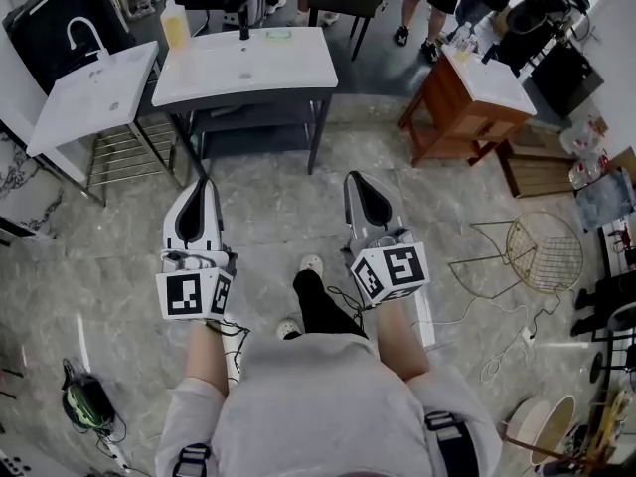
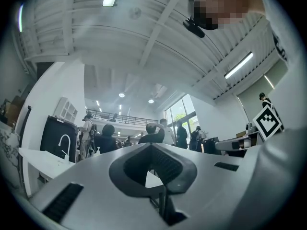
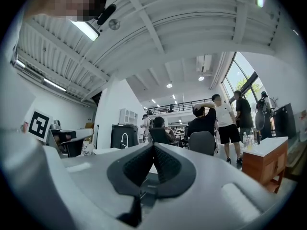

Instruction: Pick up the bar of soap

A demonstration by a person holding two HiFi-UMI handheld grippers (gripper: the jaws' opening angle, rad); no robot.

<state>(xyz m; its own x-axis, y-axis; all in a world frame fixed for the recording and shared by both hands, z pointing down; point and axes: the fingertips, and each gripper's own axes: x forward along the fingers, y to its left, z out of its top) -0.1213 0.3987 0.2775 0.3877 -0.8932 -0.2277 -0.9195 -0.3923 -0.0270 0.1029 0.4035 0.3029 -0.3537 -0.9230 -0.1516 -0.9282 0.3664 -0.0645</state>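
Observation:
In the head view I hold both grippers in front of me, above the marble floor, pointing toward a white washbasin table (image 1: 209, 78). A small pale green item (image 1: 278, 35), possibly the bar of soap, lies at that table's back edge; it is too small to be sure. The left gripper (image 1: 204, 181) and the right gripper (image 1: 355, 177) are well short of the table, both shut with nothing between the jaws. In the left gripper view the left gripper (image 2: 151, 145) has its tips together. The right gripper (image 3: 154, 145) looks the same in its own view.
A yellow bottle (image 1: 175, 25) stands at the table's back left. A second white basin (image 1: 94, 92) with a tap is at the left. A wooden cabinet (image 1: 467, 102) and a wire basket (image 1: 542, 251) are at the right. People stand beyond the tables. Cables lie on the floor.

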